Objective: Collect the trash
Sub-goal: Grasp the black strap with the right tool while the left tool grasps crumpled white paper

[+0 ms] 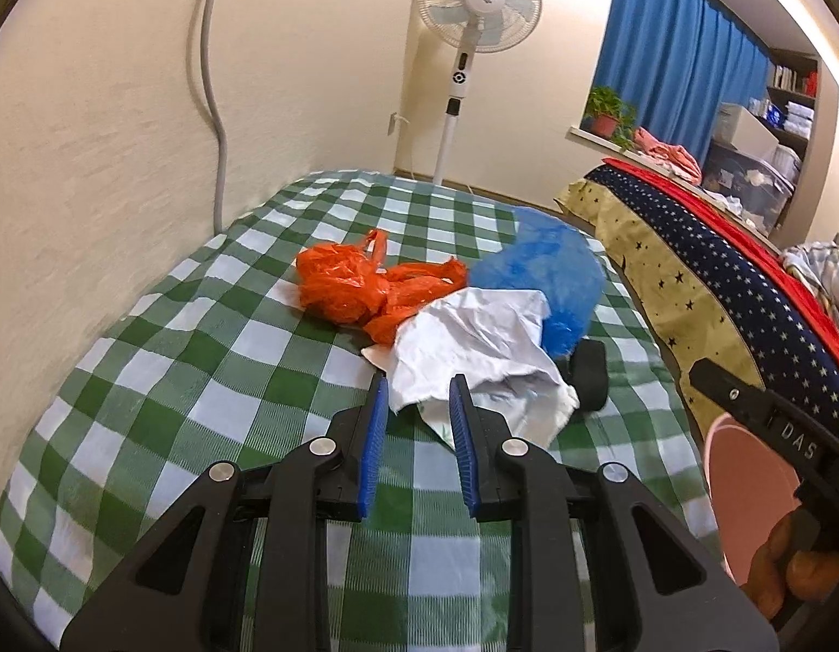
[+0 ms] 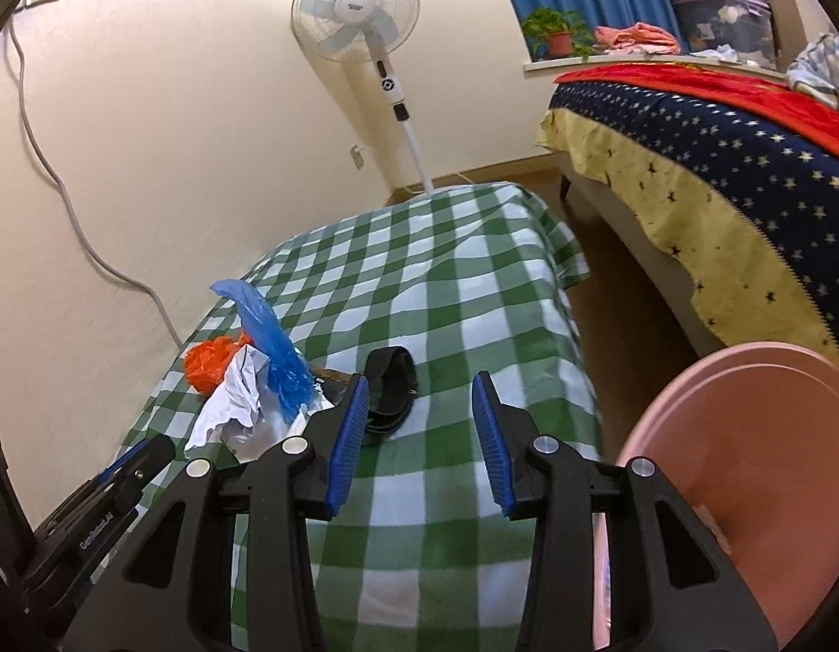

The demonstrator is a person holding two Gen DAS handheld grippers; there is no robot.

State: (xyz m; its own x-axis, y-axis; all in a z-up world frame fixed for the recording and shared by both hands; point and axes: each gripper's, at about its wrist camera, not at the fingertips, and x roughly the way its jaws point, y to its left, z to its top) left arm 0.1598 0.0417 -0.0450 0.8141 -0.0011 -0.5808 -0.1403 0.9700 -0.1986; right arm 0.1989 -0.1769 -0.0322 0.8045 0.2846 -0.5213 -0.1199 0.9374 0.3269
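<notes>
Tongs of the left hand (image 1: 419, 388) were seen set narrow and empty, the crumpled white paper (image 1: 474, 342) lying just beyond their tips, its long axis running right and away; the orange bag (image 1: 359, 288) lay behind the paper, the blue bag (image 1: 550, 277) to its right. From the right wrist, the right tongs (image 2: 419, 391) were held wider, empty, with the paper (image 2: 235, 407) off to their left, so the left tongs were judged nearer. A black object (image 2: 389, 386) beside the paper could not be identified; the pink basin (image 2: 745, 462) was cut off.

paper (image 1: 474, 342) on table (image 1: 202, 358), basin (image 2: 745, 434) right
</notes>
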